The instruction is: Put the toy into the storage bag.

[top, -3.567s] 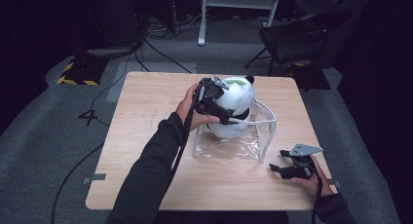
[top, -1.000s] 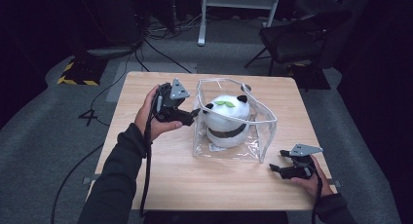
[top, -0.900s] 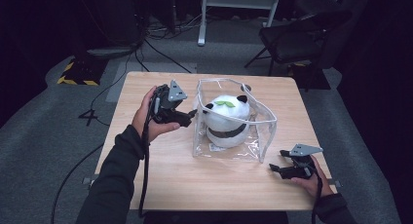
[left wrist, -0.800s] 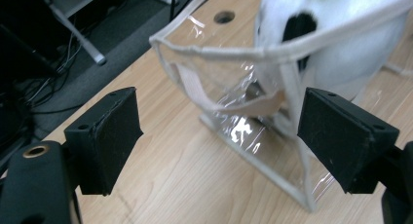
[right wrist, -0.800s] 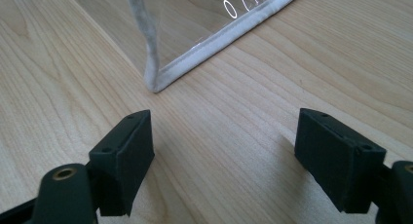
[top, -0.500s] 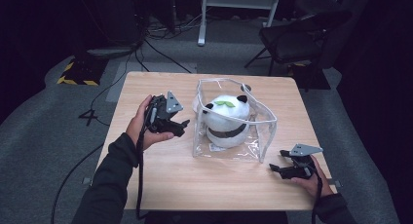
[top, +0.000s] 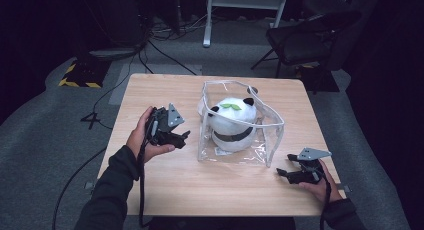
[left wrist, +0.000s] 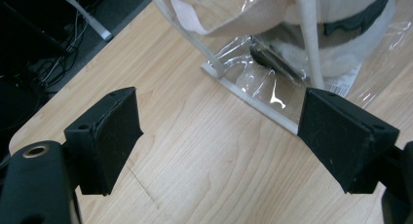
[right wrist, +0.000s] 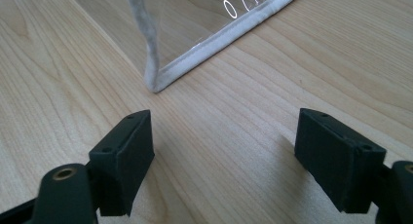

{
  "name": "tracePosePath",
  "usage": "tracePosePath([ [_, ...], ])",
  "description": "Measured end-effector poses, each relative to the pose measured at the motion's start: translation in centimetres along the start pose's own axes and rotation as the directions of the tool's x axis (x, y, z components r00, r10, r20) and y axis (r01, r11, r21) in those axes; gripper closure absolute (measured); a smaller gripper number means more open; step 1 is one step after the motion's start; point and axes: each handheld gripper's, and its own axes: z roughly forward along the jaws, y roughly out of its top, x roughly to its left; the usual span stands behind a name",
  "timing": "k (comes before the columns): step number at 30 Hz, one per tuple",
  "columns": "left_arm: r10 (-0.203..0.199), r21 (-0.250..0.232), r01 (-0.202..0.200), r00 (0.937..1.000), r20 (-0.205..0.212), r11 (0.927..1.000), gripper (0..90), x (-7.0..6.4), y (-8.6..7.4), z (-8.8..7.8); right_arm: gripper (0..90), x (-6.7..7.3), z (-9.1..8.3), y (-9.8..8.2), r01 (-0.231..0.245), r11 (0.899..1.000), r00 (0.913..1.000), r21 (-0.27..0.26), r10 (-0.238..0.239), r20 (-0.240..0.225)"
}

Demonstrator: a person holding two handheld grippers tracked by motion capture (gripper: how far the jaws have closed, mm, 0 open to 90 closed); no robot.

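The right gripper [top: 286, 173] is resting on the table [top: 165, 190] near the front edge, jaws spread and empty, just off the clear bag's [top: 272, 135] front corner. The left gripper [top: 181, 138] is hanging beside the bag, also spread and empty. The panda toy [top: 232, 117] is sitting upright inside the bag, mid-table. Closing the top well likely means one gripper steadying a rim while the other is working.

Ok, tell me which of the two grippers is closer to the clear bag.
The left gripper, just off the clear bag at its left side; the right gripper rests farther off, beyond its near right corner.
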Motion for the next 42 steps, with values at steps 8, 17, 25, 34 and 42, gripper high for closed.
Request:
tracePosePath([
  [8, -0.006, 0.028, 0.006, 1.0000, -0.001, 0.9996, 15.9, -0.1, -1.6, 0.3, 21.9, 0.0, 0.0, 0.0, 0.000, 1.000, 1.0000, 0.000, 0.000, 0.000],
  [17, -0.021, 0.054, 0.021, 0.9998, -0.002, 0.9983, 15.9, -0.2, -3.3, 0.4, 21.9, 0.0, 0.0, 0.0, 0.000, 1.000, 1.0000, 0.000, 0.000, 0.000],
  [25, -0.021, 0.080, 0.021, 0.9997, -0.010, 0.9966, 15.9, -0.5, -4.8, 0.7, 21.9, 0.0, 0.0, 0.0, 0.000, 1.000, 1.0000, 0.000, 0.000, -0.001],
  [34, -0.018, 0.109, 0.020, 0.9997, -0.015, 0.9938, 15.9, -0.9, -6.4, 1.0, 21.9, 0.0, 0.0, 0.0, 0.000, 1.000, 1.0000, 0.000, 0.000, 0.000],
  [42, -0.033, 0.122, 0.035, 0.9993, -0.017, 0.9919, 15.9, -1.0, -7.9, 1.0, 21.9, 0.0, 0.0, 0.0, 0.000, 1.000, 1.0000, 0.000, 0.000, -0.001],
])
